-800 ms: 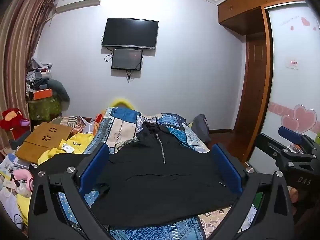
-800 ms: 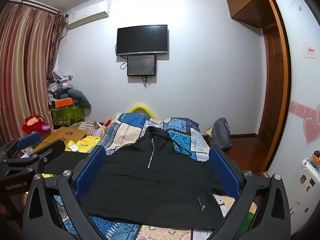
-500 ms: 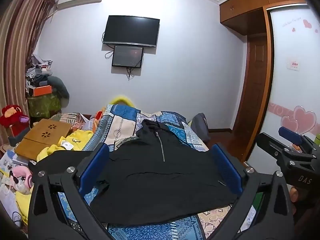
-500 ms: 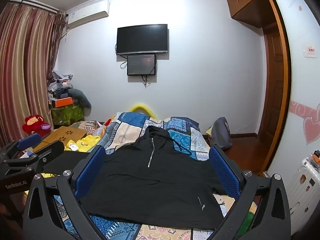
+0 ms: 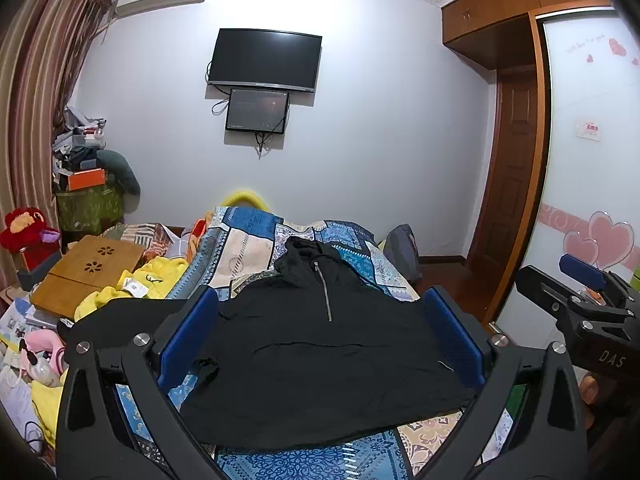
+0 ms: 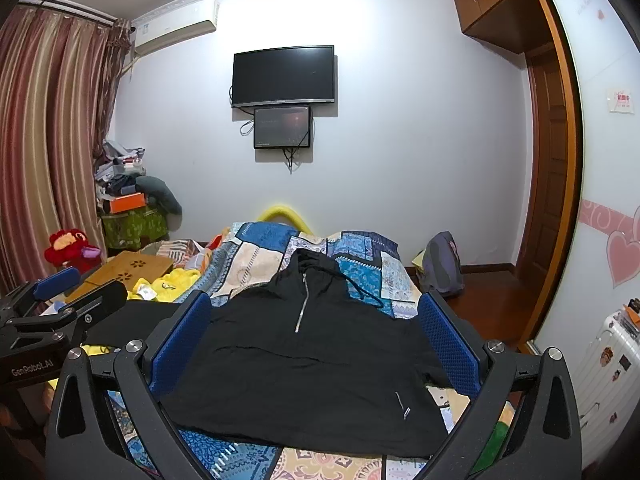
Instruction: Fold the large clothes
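Left wrist view first: to the left of the fingers lies a heap of yellow clothes [image 5: 160, 280] beside a wooden lap desk [image 5: 92, 268], pushed aside, I would guess, to leave room for folding. Between the spread blue fingers of the left gripper [image 5: 324, 344] the black hoodie [image 5: 320, 360] lies flat on the patchwork bedspread [image 5: 248, 240], zip up, hood pointing away toward the wall. That gripper is wide open and grips nothing; it hangs above the near hem, apparently sizing up the garment. One sleeve runs out past the left finger. Beyond the right finger the right gripper [image 5: 580, 280] pokes in.

From the right wrist view, the right gripper [image 6: 312, 344] likewise stands fully apart and empty, with the hoodie framed between its pads [image 6: 180, 340]. Off its left finger the left gripper's tips show. Folding looks not yet begun; a sleeve seems the sensible first grab.
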`<action>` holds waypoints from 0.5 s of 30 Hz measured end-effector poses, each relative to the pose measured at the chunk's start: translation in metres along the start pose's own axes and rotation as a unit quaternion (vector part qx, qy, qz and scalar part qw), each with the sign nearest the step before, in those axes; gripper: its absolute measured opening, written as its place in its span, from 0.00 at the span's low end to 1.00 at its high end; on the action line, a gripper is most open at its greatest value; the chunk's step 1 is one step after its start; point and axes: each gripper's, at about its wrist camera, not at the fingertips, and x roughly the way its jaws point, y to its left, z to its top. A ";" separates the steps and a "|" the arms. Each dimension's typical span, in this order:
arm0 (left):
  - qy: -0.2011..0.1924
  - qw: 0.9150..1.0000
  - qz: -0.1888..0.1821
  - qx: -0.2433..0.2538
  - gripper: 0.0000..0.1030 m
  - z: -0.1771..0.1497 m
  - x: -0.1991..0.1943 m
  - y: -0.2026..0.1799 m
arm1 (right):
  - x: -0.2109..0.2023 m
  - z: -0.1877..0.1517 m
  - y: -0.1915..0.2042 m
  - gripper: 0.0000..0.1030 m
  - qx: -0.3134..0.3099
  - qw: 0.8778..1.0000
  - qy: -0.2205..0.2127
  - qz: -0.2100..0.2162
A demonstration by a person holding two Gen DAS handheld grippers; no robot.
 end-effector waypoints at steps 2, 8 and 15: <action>0.000 1.000 0.001 0.000 1.00 -0.001 0.001 0.001 | 0.000 -0.001 -0.001 1.00 0.001 1.000 0.002 0.001; 0.002 1.000 0.010 0.005 1.00 -0.005 0.003 0.000 | 0.002 -0.004 -0.001 1.00 0.000 1.000 0.003 0.001; 0.005 1.000 0.012 0.005 1.00 -0.005 0.005 0.001 | 0.001 -0.001 0.001 1.00 0.000 1.000 0.006 0.002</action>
